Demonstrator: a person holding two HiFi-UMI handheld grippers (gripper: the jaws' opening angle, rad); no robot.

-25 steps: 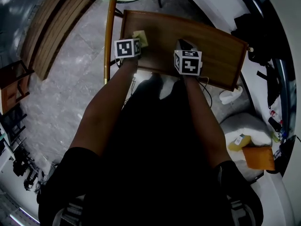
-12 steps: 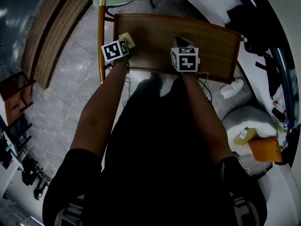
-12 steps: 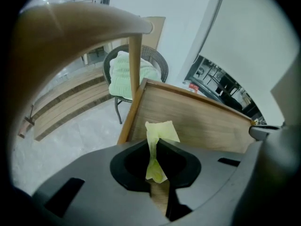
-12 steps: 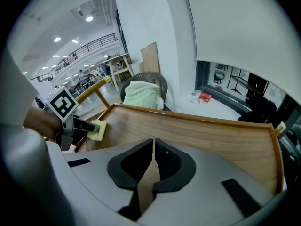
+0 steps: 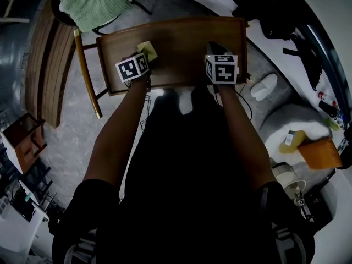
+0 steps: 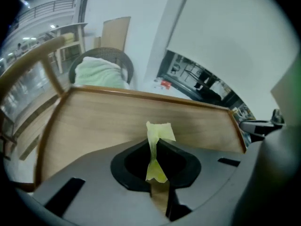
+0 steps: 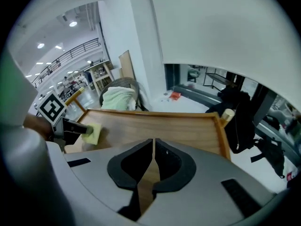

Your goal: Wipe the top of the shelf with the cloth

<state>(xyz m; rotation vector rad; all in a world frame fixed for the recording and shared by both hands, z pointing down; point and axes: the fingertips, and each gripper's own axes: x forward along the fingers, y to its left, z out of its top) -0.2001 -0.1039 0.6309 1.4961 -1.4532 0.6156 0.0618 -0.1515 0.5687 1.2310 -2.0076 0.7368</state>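
The wooden shelf top [image 5: 181,43] lies ahead, with a raised rim [image 7: 221,135]. My left gripper [image 5: 144,56] is shut on a small yellow cloth [image 5: 147,50], held over the shelf's near left part. In the left gripper view the cloth [image 6: 155,149] stands pinched between the closed jaws above the wood [image 6: 103,126]. From the right gripper view the cloth [image 7: 94,133] and the left gripper [image 7: 70,128] show at the left. My right gripper [image 5: 215,49] is shut and empty over the shelf's near right part; its jaws meet with wood [image 7: 183,126] beyond them.
A chair with a green towel [image 5: 93,1] stands behind the shelf's left end. A wooden bench [image 5: 47,65] lies to the left. Dark bags [image 5: 269,10] hang at the right, and a white slipper [image 5: 263,87] and an orange item [image 5: 319,154] lie on the floor.
The view has swung, so the shelf now sits more squarely ahead. My left gripper with the cloth has shifted slightly along the shelf's near left part. The right gripper stays in place.
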